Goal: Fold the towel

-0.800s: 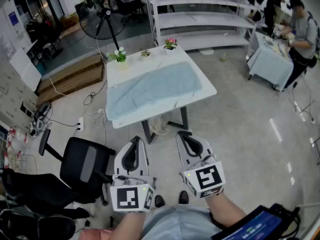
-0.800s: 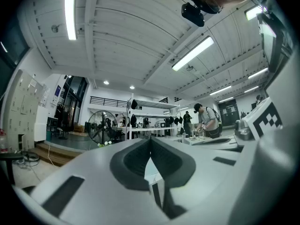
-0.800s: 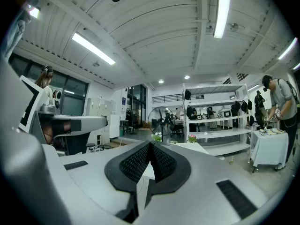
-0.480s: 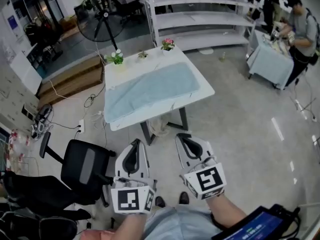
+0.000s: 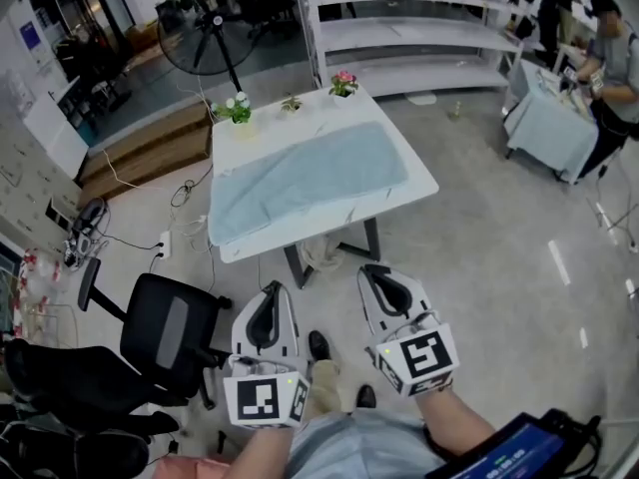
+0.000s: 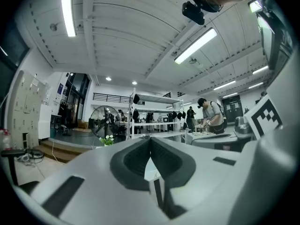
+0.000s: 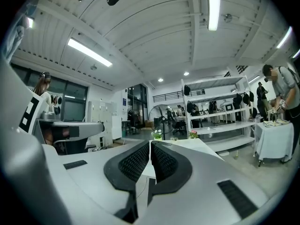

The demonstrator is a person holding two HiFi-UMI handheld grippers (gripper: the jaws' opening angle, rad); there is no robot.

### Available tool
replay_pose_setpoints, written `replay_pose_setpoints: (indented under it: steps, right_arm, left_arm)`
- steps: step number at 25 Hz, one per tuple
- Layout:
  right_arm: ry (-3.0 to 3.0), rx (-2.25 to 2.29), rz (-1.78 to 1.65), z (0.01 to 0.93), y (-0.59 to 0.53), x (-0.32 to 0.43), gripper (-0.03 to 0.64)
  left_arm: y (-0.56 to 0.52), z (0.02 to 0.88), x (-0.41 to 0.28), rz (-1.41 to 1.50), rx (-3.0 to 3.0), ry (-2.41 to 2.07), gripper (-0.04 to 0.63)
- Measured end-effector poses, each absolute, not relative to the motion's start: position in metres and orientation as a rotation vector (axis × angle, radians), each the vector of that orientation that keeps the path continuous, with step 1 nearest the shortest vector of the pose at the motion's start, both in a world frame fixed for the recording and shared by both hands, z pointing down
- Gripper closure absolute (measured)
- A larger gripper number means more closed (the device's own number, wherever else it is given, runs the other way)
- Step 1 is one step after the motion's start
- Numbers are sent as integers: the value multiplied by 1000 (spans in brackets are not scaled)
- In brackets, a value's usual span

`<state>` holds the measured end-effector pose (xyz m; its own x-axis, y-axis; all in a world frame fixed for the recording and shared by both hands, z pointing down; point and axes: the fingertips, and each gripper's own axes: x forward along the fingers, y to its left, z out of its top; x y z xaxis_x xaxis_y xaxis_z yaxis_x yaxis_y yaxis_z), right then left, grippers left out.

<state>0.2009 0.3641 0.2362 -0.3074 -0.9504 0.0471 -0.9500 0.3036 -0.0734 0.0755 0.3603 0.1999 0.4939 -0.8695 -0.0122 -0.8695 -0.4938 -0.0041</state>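
Both grippers' jaws are pressed together on nothing. The left gripper and right gripper are held level above the floor. The pale blue towel lies spread on the white table at 12 o'clock, well apart from them. In the left gripper view the gripper's own body hides most of it. A screen at 5 o'clock is cut off by the frame edge.

Glossy grey floor. White table at centre, small potted plants along its far edge. Black office chair near left. Standing fan and white shelving behind. Wooden steps left. Ceiling strip lights on.
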Motion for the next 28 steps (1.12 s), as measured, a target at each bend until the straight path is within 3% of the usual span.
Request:
replay_pose_setpoints:
  steps: [15, 28]
  right_arm:
    - [2608, -1926, -305, 299, 148, 216, 586]
    - [2524, -2060, -225, 267, -9, 256, 586]
  left_arm:
    - [132, 268, 84, -65, -2829, 1598, 588]
    - [-21, 237, 132, -48, -2903, 1383, 588]
